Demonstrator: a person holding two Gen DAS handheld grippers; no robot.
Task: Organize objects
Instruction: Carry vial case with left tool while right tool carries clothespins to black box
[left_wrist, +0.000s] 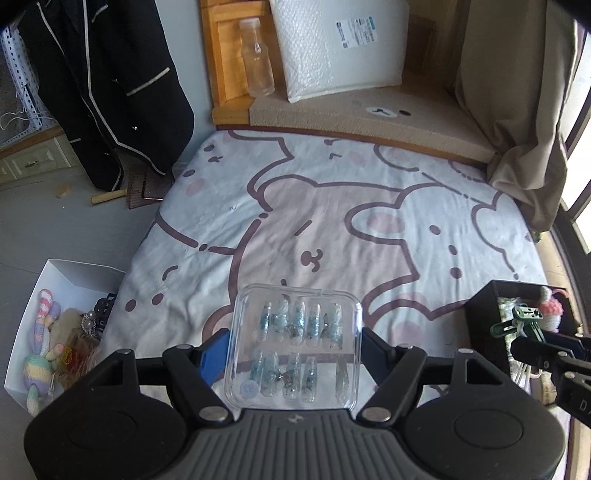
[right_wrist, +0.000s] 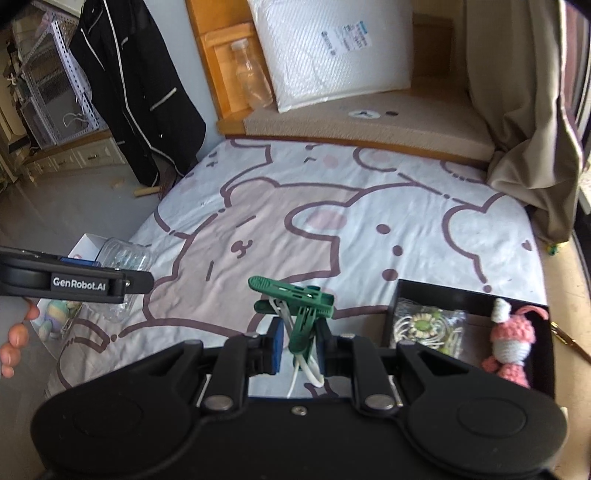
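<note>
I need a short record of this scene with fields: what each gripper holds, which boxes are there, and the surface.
left gripper: shut on clear nail case
right gripper: shut on green clips with a white cord
white box: on the left, holds plush toys
black box: on the right, holds a pink crochet doll
surface: bear-print sheet

Bed under cartoon-bear sheet; black tray resting on near right corner. White box on grey floor beside.
</note>
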